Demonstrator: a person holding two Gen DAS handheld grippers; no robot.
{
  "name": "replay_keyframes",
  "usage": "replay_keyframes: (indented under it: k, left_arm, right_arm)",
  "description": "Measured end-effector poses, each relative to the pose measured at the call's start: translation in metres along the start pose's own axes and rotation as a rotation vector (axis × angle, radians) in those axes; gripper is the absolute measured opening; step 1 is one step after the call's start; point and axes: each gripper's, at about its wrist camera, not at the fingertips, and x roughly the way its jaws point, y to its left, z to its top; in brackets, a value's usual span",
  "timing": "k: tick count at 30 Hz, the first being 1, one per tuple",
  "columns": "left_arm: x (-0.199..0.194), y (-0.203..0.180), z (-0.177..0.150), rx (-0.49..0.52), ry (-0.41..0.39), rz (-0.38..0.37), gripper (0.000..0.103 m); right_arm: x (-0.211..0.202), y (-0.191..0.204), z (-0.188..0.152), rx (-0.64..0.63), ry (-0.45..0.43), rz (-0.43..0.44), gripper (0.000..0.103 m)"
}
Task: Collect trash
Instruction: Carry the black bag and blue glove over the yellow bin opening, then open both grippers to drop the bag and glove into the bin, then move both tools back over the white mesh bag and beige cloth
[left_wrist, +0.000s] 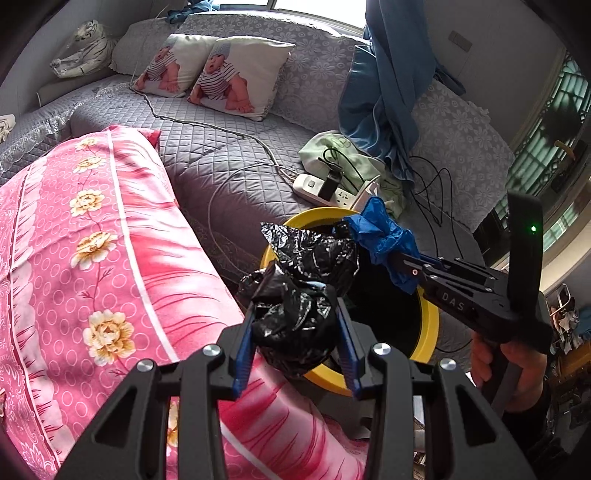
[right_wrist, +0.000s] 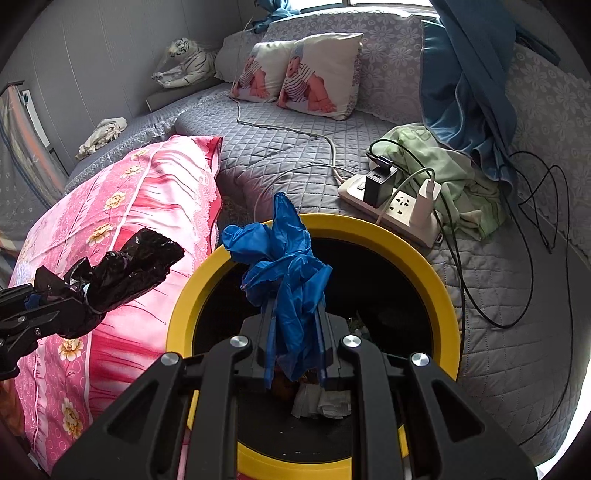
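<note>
A crumpled black plastic bag (left_wrist: 314, 254) is pinched between the blue pads of my left gripper (left_wrist: 295, 314), held over the near rim of a yellow-rimmed bin (left_wrist: 430, 321). My right gripper (right_wrist: 295, 306) is shut on a blue rubber glove (right_wrist: 284, 258), which hangs above the bin's dark opening. The bin rim (right_wrist: 369, 225) circles that opening, and white tissue (right_wrist: 321, 400) lies at the bottom. In the right wrist view the left gripper (right_wrist: 70, 295) enters from the left with the black bag (right_wrist: 122, 269). The left wrist view shows the right gripper (left_wrist: 384, 254) and the glove (left_wrist: 380, 229).
A pink floral quilt (left_wrist: 103, 258) lies left of the bin on the grey quilted bed (right_wrist: 288, 147). Behind the bin sit a white power strip (right_wrist: 402, 210) with chargers, black and white cables, green cloth (right_wrist: 454, 177) and a blue curtain (right_wrist: 469, 85). Two printed pillows (right_wrist: 317, 81) lean at the back.
</note>
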Motion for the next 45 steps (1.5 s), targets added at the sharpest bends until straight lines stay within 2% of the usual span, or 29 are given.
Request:
replay_keyframes:
  k: [14,21,22,23,25,27,29,35,40,45]
  left_arm:
    - [0.056,-0.031,-0.009,0.030,0.090,-0.026,0.037]
    - [0.068,-0.036,-0.009,0.042,0.112,-0.030,0.038]
    - [0.068,-0.036,-0.009,0.045,0.111,-0.027,0.040]
    - [0.068,-0.036,-0.009,0.044,0.111,-0.026,0.047]
    - [0.065,-0.035,-0.008,0.038,0.100,-0.031,0.056]
    - [0.060,-0.032,-0.008,0.033,0.086,-0.024,0.063]
    - [0.054,-0.025,-0.007,0.014,0.073,-0.024,0.066]
    - [0.020,0.007,-0.004,-0.021,0.022,0.037,0.066]
    - [-0.029,0.057,-0.008,-0.067,-0.033,0.116,0.066]
    - [-0.088,0.118,-0.026,-0.111,-0.069,0.242,0.066]
  right_arm:
    - [0.026,-0.036,-0.005,0.079,0.056,-0.039,0.016]
    - [0.033,-0.047,-0.006,0.114,0.070,-0.047,0.018]
    - [0.034,-0.049,-0.006,0.119,0.072,-0.048,0.020]
    - [0.034,-0.051,-0.006,0.125,0.071,-0.052,0.022]
    - [0.033,-0.055,-0.005,0.139,0.065,-0.058,0.036]
    - [0.032,-0.059,-0.004,0.152,0.059,-0.059,0.038]
    - [0.029,-0.062,-0.003,0.158,0.053,-0.065,0.038]
    - [0.017,-0.052,-0.001,0.139,0.037,-0.047,0.038]
    - [0.008,-0.013,0.004,0.071,0.025,0.010,0.039]
    - [0.003,0.044,0.012,-0.011,0.022,0.114,0.044]
